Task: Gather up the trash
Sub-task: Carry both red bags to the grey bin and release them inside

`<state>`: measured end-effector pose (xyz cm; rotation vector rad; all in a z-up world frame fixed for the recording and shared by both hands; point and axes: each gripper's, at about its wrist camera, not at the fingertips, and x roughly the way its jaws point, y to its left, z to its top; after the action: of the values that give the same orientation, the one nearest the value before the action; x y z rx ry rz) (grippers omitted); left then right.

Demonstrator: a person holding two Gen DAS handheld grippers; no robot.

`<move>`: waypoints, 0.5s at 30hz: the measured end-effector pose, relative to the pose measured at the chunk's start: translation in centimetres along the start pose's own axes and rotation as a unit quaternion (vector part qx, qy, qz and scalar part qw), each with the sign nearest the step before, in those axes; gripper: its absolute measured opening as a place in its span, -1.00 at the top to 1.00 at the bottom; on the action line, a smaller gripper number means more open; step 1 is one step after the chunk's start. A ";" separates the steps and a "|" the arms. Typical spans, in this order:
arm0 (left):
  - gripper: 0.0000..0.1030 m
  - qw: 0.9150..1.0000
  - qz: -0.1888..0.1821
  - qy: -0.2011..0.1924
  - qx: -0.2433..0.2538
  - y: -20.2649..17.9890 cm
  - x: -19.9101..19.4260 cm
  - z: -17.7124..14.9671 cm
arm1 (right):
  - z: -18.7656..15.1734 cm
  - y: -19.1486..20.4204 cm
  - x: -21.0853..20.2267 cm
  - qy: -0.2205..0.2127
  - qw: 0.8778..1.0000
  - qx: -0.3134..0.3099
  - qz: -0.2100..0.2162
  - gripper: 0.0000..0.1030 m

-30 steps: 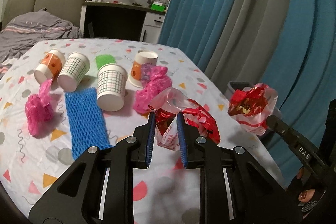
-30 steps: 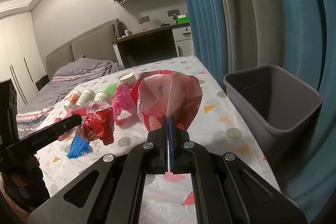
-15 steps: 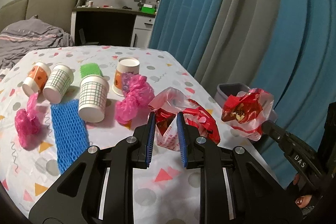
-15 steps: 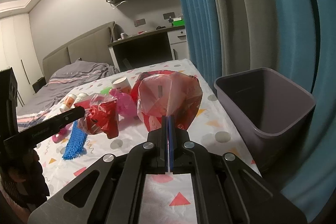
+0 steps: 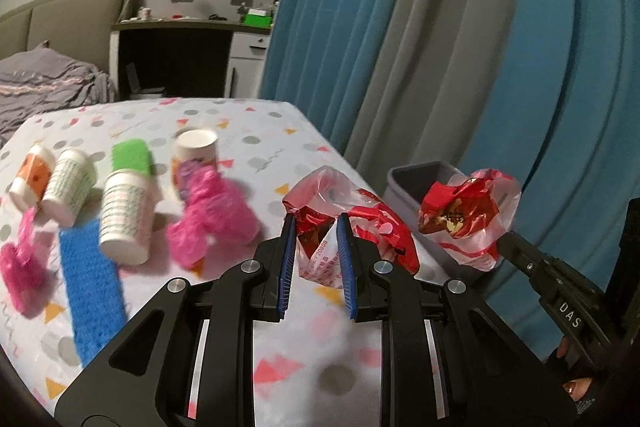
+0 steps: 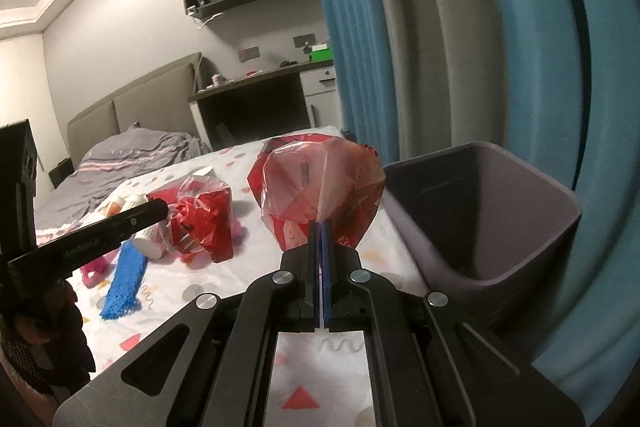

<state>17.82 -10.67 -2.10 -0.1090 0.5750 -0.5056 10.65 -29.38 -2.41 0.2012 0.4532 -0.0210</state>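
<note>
My left gripper point(image 5: 316, 227) is shut on a crumpled red and white plastic bag point(image 5: 360, 223) and holds it above the table's right edge; it also shows in the right wrist view point(image 6: 204, 215). My right gripper point(image 6: 320, 227) is shut on a second red plastic bag point(image 6: 320, 183), held up beside the grey trash bin point(image 6: 492, 211). In the left wrist view that bag point(image 5: 468, 215) hangs in front of the bin point(image 5: 416, 179).
On the spotted tablecloth point(image 5: 260, 147) lie several paper cups point(image 5: 126, 215), pink crumpled wrappers point(image 5: 216, 215), a blue net point(image 5: 92, 283) and a green piece point(image 5: 132, 155). Blue and grey curtains point(image 5: 440, 47) hang behind the bin. A bed and desk stand beyond.
Both grippers have moved right toward the bin with their bags. The bin now looks larger and closer in the right wrist view; the cups have slid left in the left wrist view.
</note>
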 end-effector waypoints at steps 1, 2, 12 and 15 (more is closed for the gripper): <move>0.61 1.000 -0.003 0.000 0.003 -0.4 0.3 0.3 | 0.2 -0.5 0.0 -0.003 1.000 0.002 -0.005 0.97; 0.61 1.000 -0.006 0.000 0.005 -0.8 0.7 0.5 | 0.5 -1.0 -0.1 -0.006 1.000 0.004 -0.011 0.97; 0.61 0.997 -0.070 0.011 0.024 -6.9 7.2 3.7 | 2.6 -6.7 0.2 -0.032 0.995 0.025 -0.089 0.96; 0.61 0.996 -0.085 0.018 0.030 -8.9 9.4 4.0 | 2.8 -8.3 0.9 -0.029 0.993 0.032 -0.109 0.97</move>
<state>22.99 -23.18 -1.24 -0.0924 0.5874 -0.6917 12.12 -38.08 -1.94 0.2127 0.4143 -0.2561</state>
